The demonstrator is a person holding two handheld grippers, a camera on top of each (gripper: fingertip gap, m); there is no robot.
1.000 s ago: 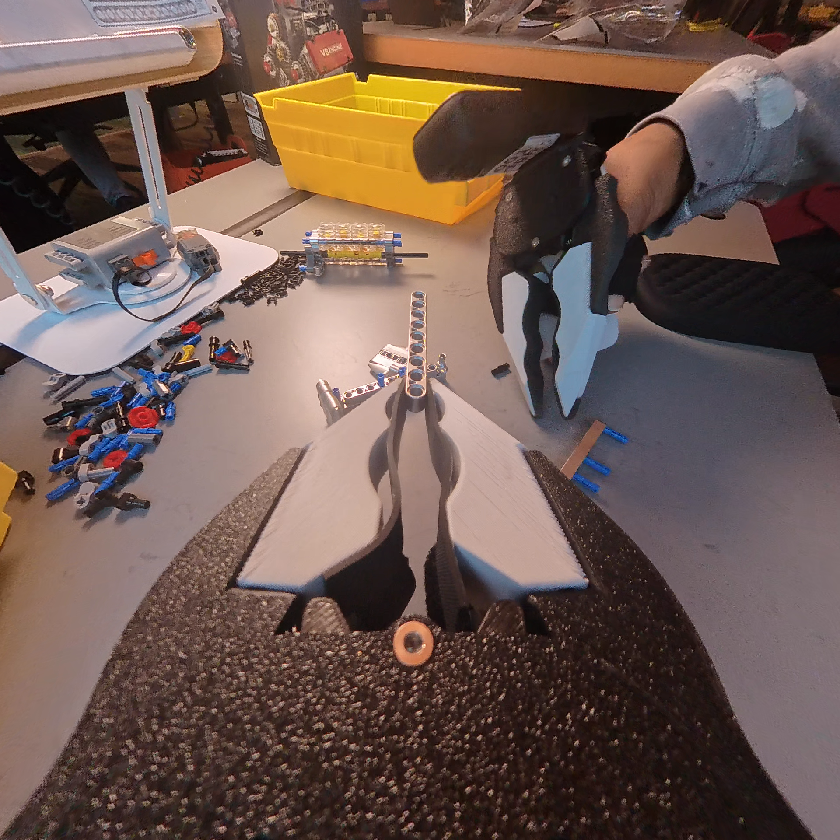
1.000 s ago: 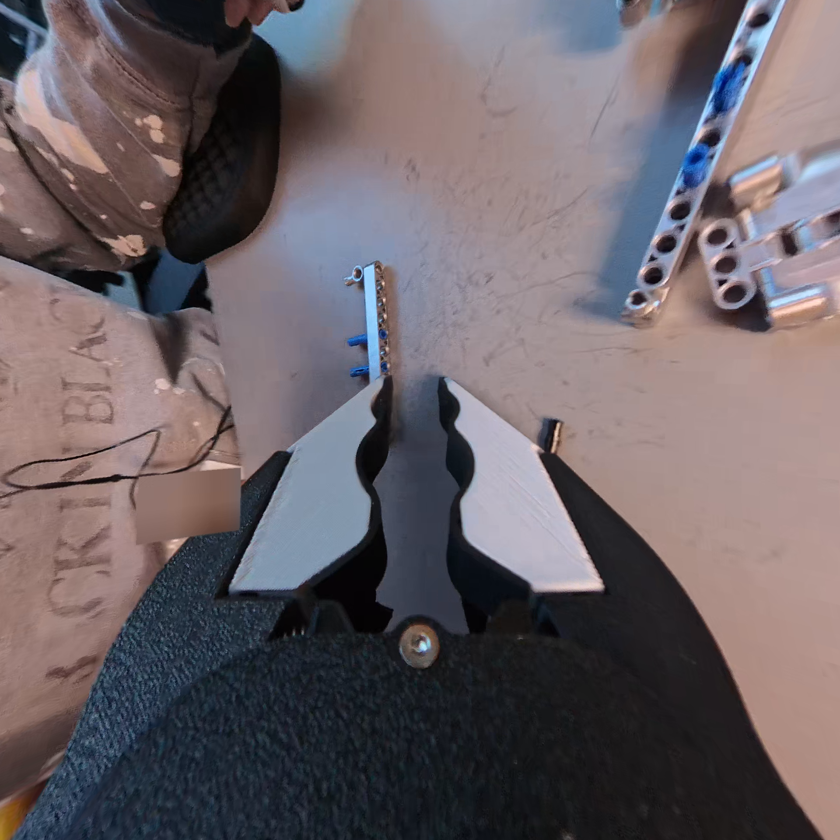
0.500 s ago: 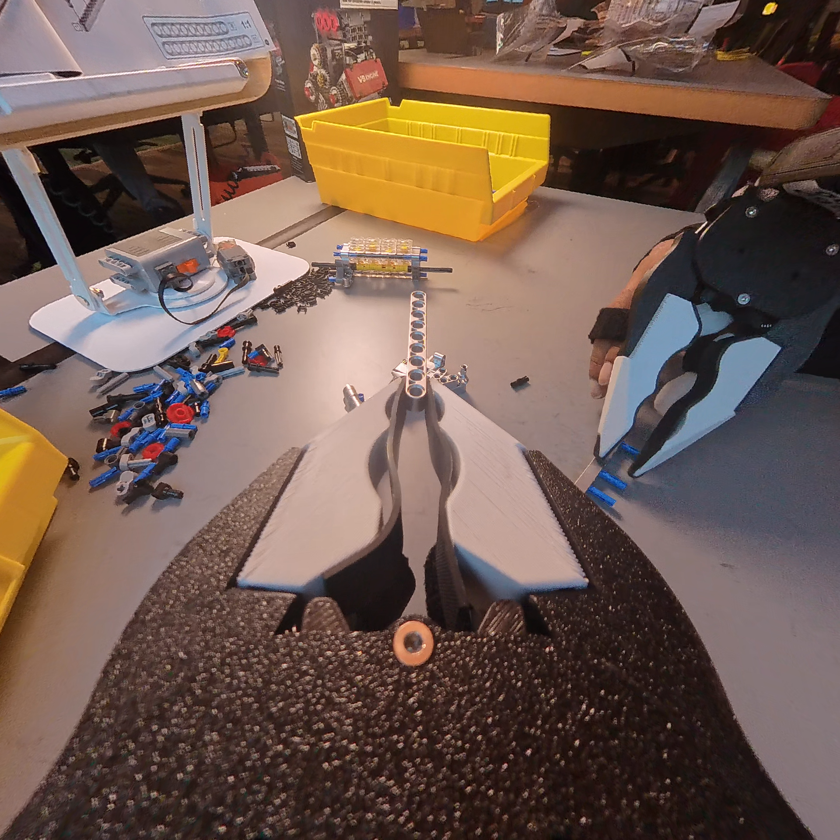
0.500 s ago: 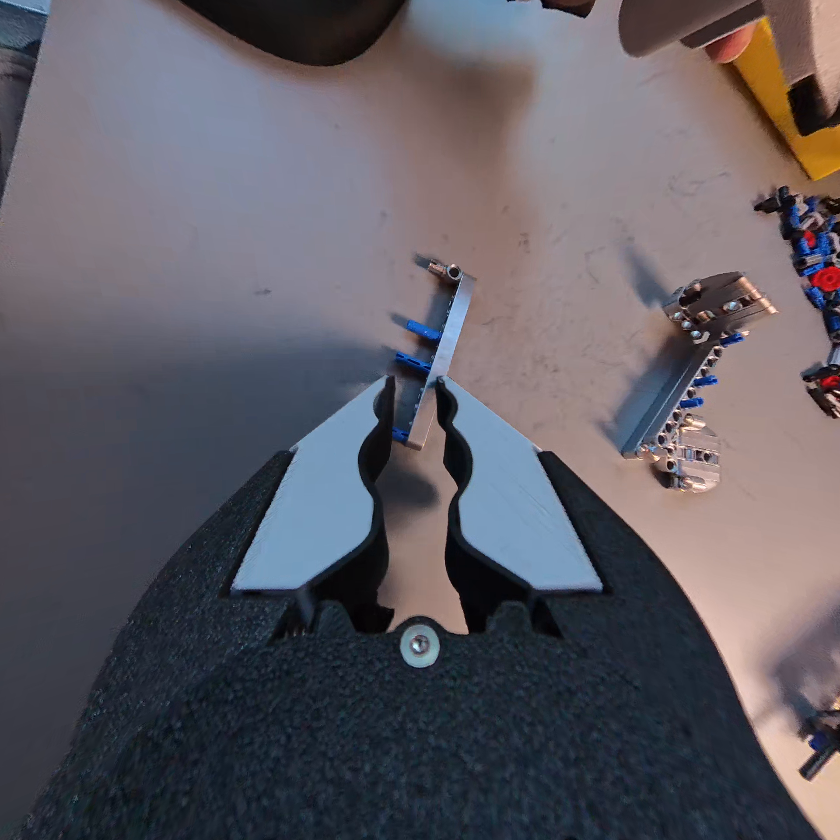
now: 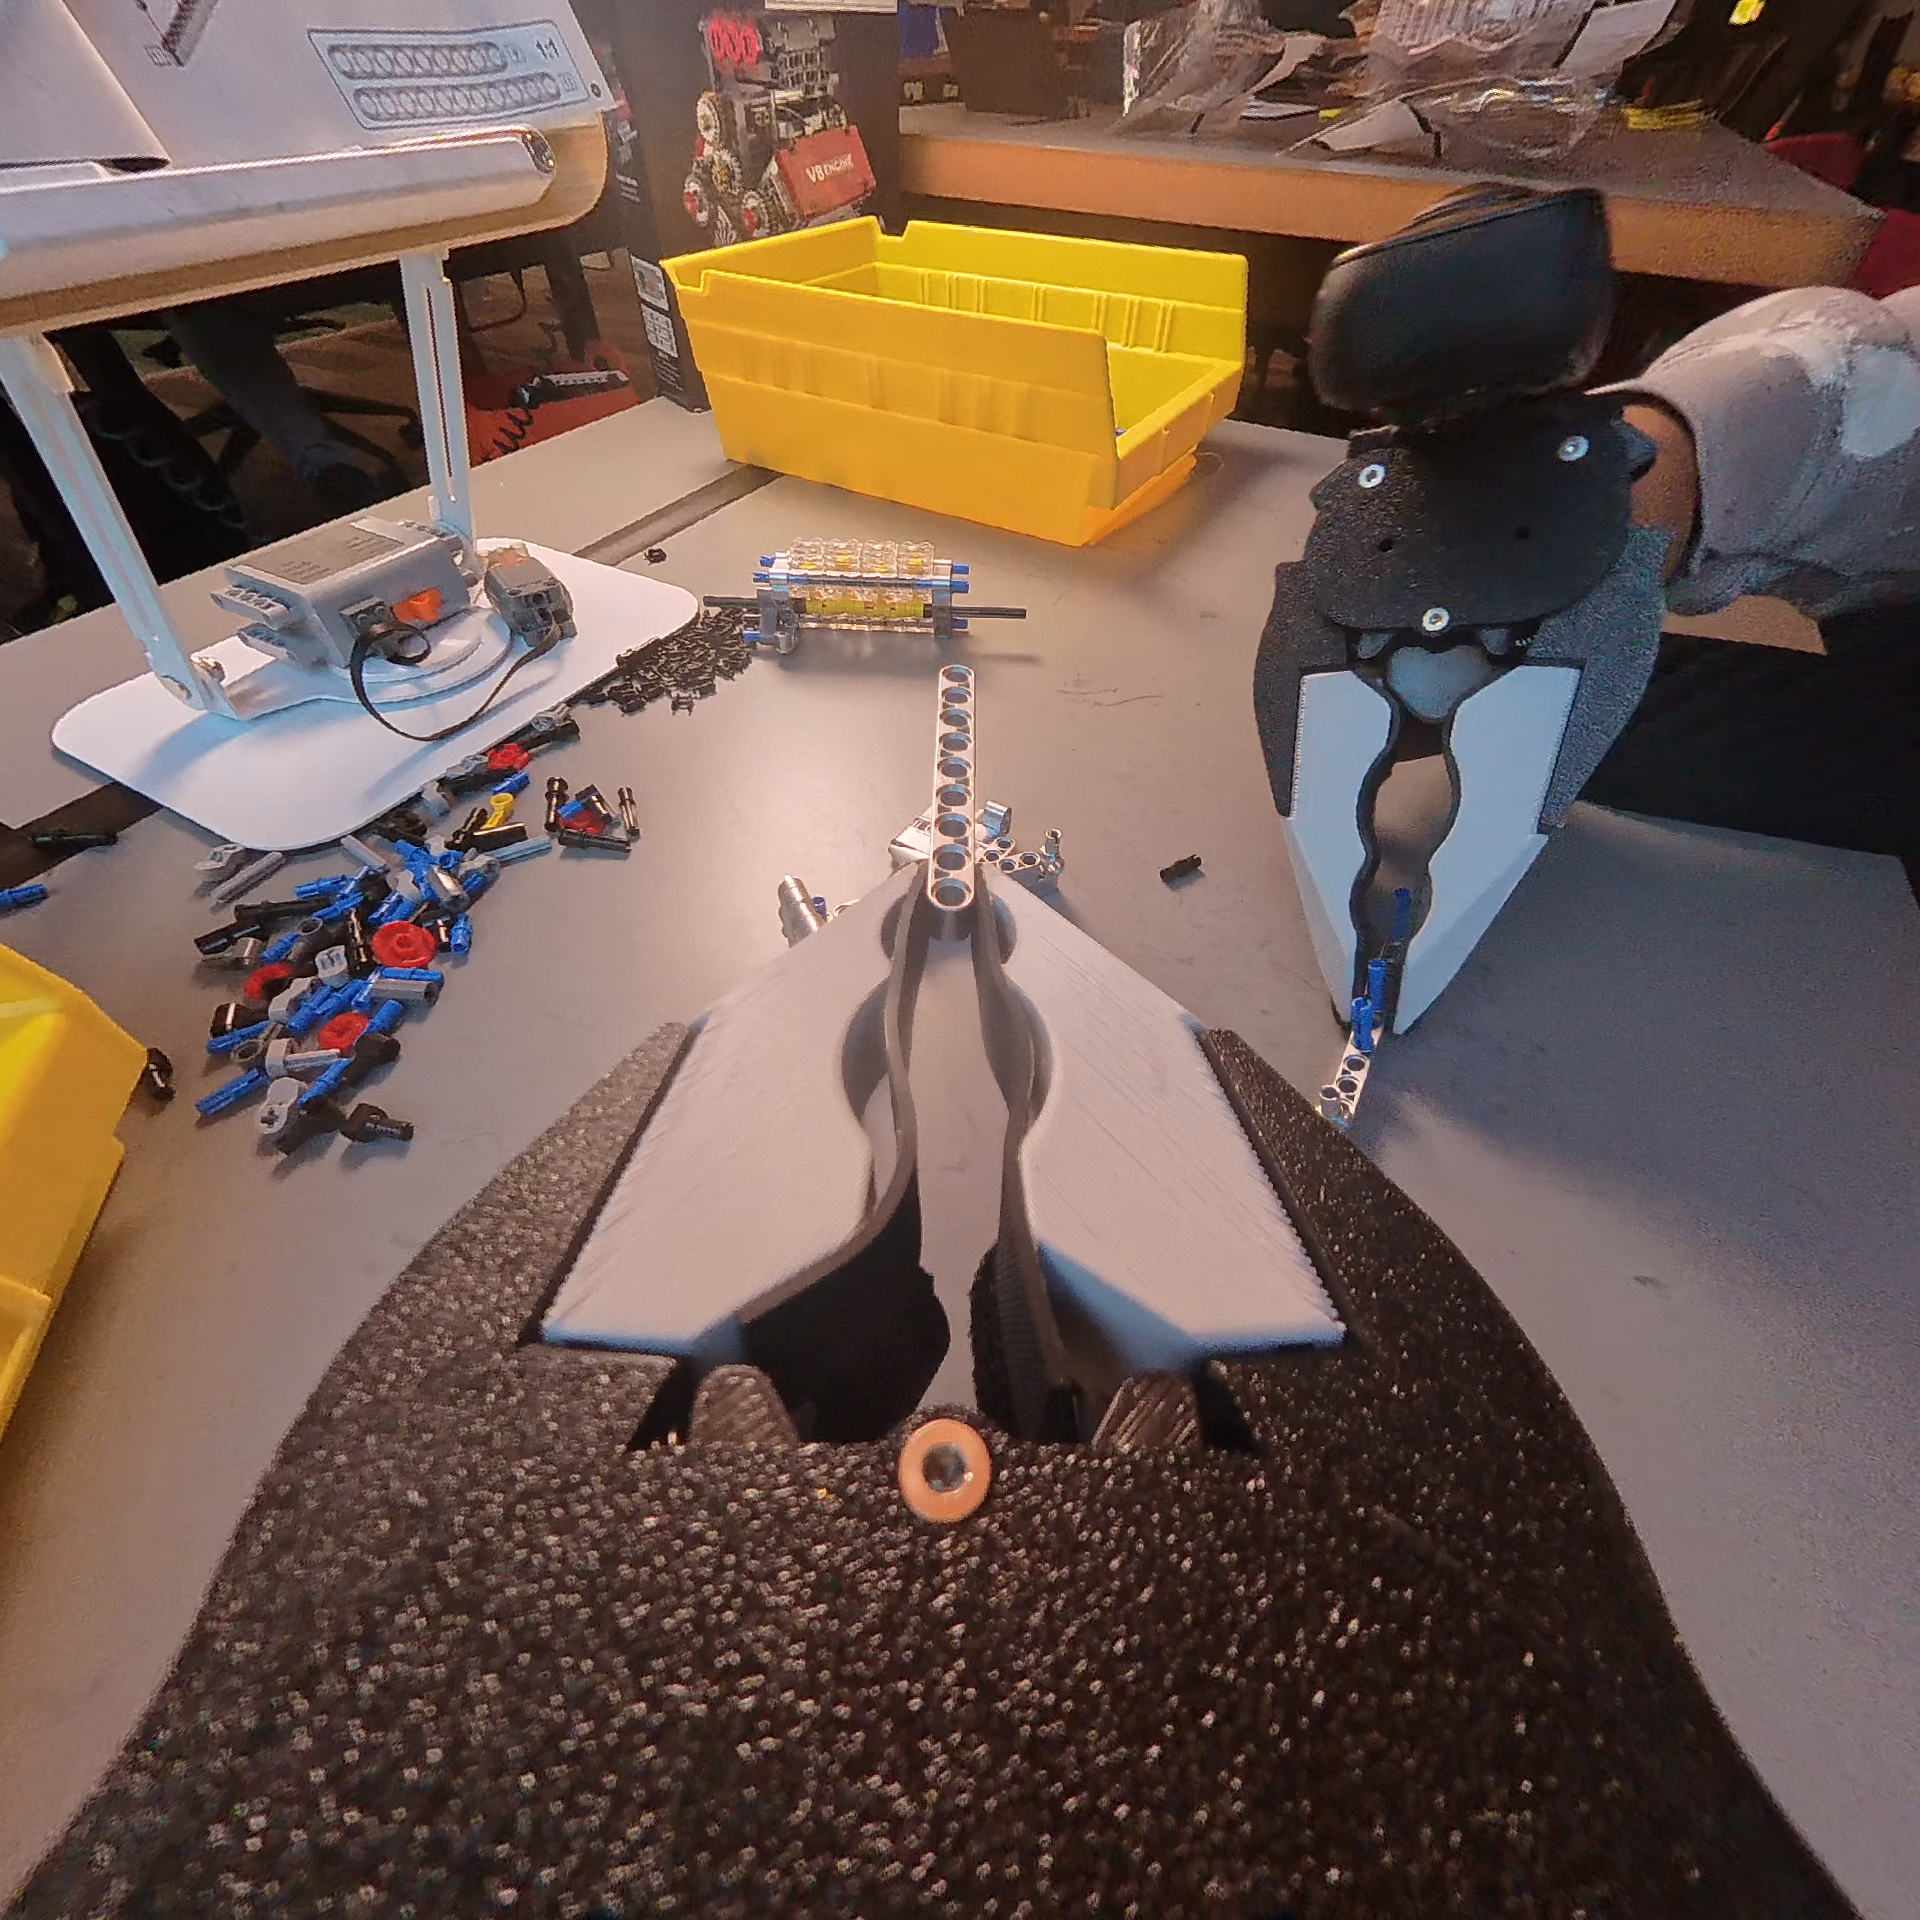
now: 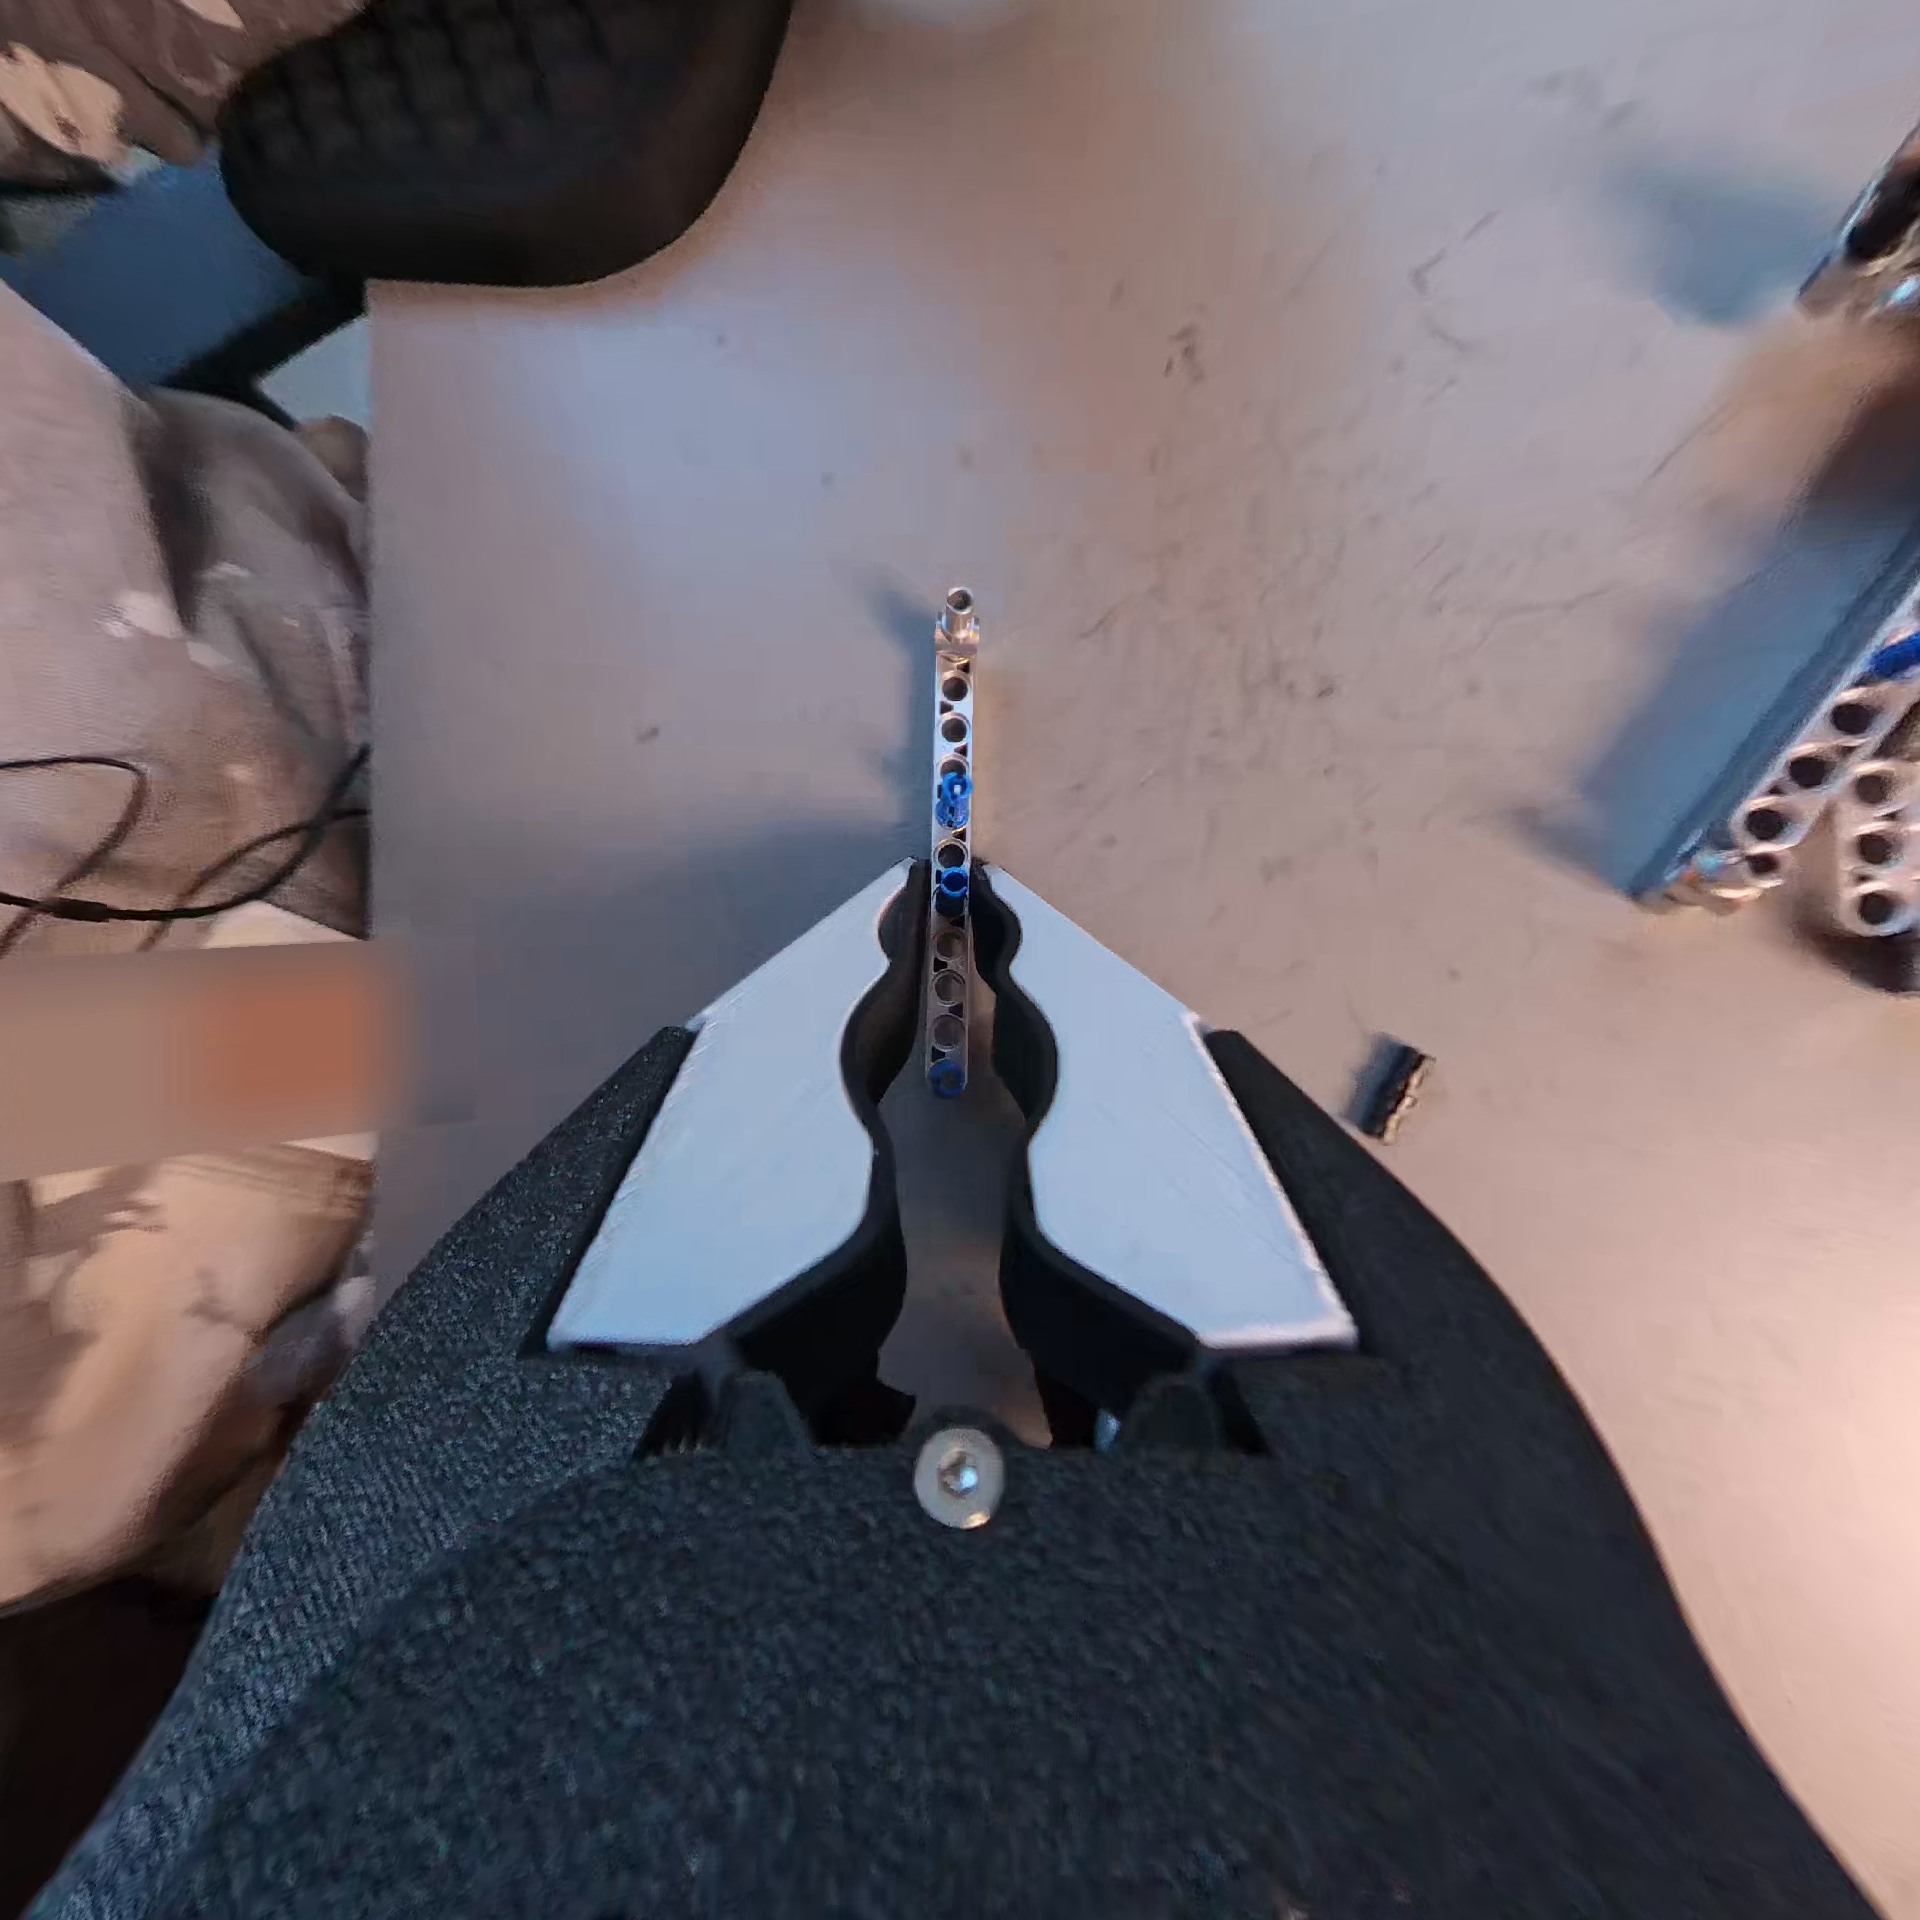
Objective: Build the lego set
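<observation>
My left tongs [image 5: 954, 906] are clamped on the near end of a long grey holed beam [image 5: 954, 769], which sticks out away from me over the grey surface [image 5: 1558, 1195]. Small grey connector pieces [image 5: 1023, 844] lie just past the tips. My right tongs [image 6: 951, 883] stand over a second, thinner grey beam with blue pins [image 6: 953, 831]; it runs between the two fingers, which sit close on either side of it, though I cannot tell whether they are pinching it. In the left view those right tongs [image 5: 1377, 997] point down at that beam [image 5: 1351, 1049], to the right of my left ones. Left of the held beam lies a scatter of blue, black and red pins [image 5: 332, 966]. Farther off are a small clear-and-yellow block assembly [image 5: 862, 592], a grey battery box [image 5: 353, 592] on a white stand base [image 5: 312, 748], and a yellow bin [image 5: 966, 384].
</observation>
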